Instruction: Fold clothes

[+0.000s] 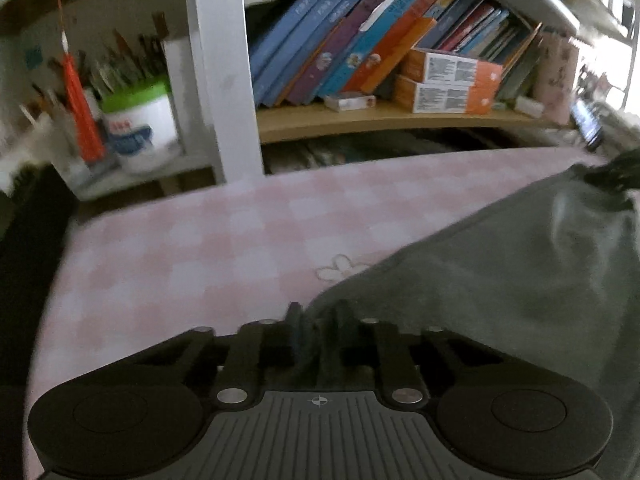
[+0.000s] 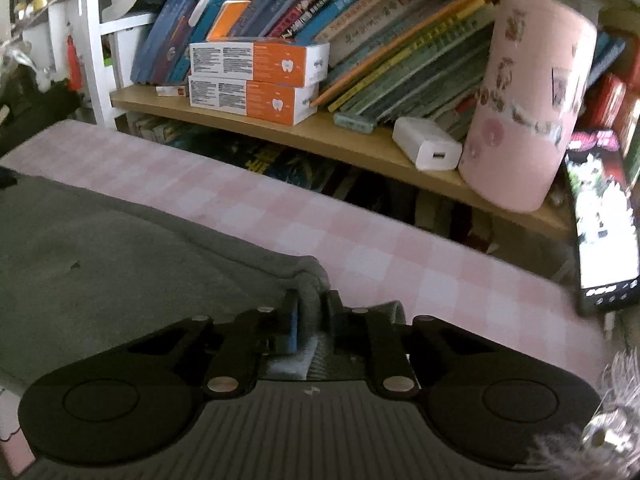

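Both grippers pinch grey garment (image 2: 120,248) corners: left gripper (image 1: 318,312) at its 12 o'clock, right gripper (image 2: 310,304) likewise. Garment lies on pink cloth (image 1: 180,264). Keep edge taut, move hands level, land corners aligned.

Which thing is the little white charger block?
Find the wooden shelf behind the pink checked table. The small white charger block lies on it beside the tall pink sticker-covered cylinder. It alone is plain white with one small port.
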Demonstrator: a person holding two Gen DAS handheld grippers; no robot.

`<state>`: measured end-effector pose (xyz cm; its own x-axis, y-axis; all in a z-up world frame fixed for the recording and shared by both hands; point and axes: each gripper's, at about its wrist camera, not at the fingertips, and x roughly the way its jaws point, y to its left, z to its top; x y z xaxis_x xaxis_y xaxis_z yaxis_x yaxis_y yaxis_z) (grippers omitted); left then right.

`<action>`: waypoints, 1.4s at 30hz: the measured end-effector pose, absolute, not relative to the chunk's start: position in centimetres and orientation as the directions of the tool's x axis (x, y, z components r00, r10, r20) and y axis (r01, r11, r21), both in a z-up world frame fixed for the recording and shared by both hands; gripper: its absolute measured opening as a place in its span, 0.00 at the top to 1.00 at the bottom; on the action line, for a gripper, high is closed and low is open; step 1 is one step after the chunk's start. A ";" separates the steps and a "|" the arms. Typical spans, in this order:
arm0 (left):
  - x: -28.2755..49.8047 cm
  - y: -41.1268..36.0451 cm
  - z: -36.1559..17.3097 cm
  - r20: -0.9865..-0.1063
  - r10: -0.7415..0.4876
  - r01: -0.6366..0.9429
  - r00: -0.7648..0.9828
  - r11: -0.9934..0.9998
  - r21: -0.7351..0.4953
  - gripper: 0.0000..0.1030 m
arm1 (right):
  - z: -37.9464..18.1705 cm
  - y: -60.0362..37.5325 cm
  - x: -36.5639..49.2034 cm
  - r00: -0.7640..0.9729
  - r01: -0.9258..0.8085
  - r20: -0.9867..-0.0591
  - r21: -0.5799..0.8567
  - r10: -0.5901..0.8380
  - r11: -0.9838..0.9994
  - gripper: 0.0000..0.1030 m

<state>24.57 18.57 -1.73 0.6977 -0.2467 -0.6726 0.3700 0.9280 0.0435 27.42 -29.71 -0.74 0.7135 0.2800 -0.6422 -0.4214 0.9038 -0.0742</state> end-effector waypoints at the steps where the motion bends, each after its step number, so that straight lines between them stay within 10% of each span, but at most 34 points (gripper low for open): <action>1: 24.3 18.3 -1.5 -0.662 -0.227 0.357 0.714 0.932 0.066 0.87 | -0.4 -29.6 27.0 0.735 -0.410 -0.621 -0.088 0.272 0.908 0.89; 15: 13.3 19.0 4.8 -0.446 -0.279 0.335 0.850 0.941 0.051 0.88 | 5.2 -31.2 13.5 0.895 -0.341 -0.365 -0.193 0.255 0.920 0.90; 26: 0.0 19.5 4.8 -0.374 -0.322 0.371 0.870 0.926 0.068 0.88 | 5.1 -33.6 -2.0 0.856 -0.414 -0.413 -0.190 0.310 0.890 0.89; 36: -5.9 23.1 1.8 -0.379 -0.294 0.250 0.878 0.955 -0.161 0.63 | 1.8 -34.9 -9.2 0.816 -0.379 -0.512 -0.125 0.267 0.917 0.89; 42: -7.5 24.6 -0.3 -0.323 -0.279 0.157 0.904 0.921 -0.357 0.44 | 1.6 -35.7 -10.1 0.820 -0.335 -0.482 0.033 0.309 0.942 0.63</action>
<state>-7.49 24.58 -0.28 0.9044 -0.2792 -0.3227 0.1568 0.9207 -0.3574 -10.08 -35.69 1.60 0.8200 0.3089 -0.4819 -0.3352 0.9416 0.0332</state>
